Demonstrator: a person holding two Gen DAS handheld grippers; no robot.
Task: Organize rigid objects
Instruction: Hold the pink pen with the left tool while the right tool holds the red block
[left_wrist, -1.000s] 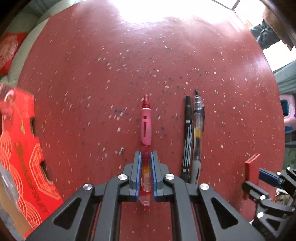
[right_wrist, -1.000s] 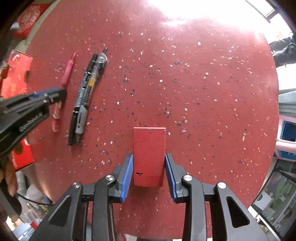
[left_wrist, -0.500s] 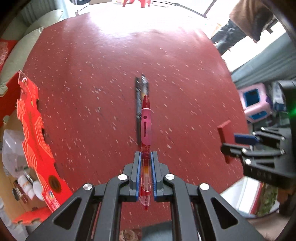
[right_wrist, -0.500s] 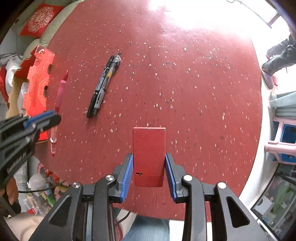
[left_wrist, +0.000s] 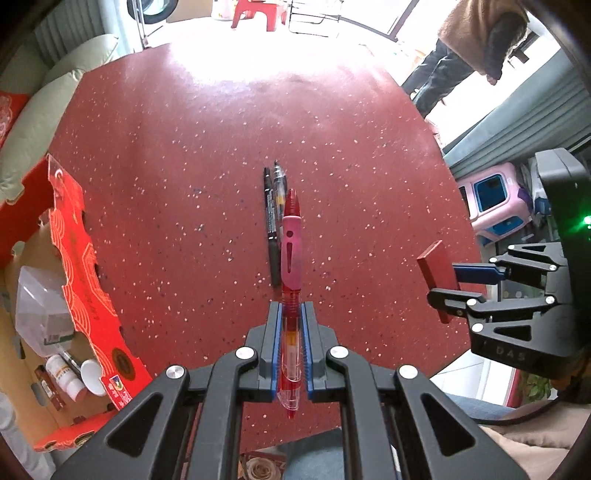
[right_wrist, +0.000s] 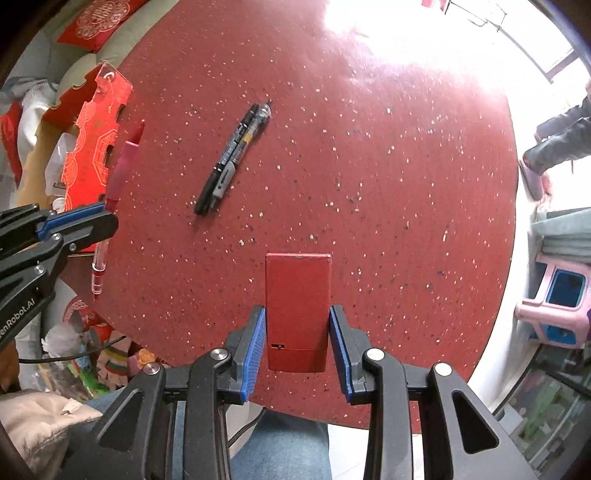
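Red speckled table (left_wrist: 177, 177) now sits further below: left claw (left_wrist: 290, 332) pinching the red-pink pen (left_wrist: 291, 258) and right claw (right_wrist: 297, 332) clamping the red box (right_wrist: 297, 295) both lifted clear of the two black pens (right_wrist: 232, 155), so they're probably headed for sorting.

Both tongs (left_wrist: 290, 321) (right_wrist: 297, 332) clamped, pointing down.

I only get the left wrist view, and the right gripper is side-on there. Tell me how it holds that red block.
Observer: In the right wrist view, the right gripper has both blue pads pressed against the long sides of the red block.
Operator: Now report the two pens behind my red pen.
Observer: The black marker and the clear pen lie flat on the table, side by side and touching.
Operator: Say where my pen sits from over there.
Observer: The red pen in the left gripper appears by the table's edge, next to the red carton.
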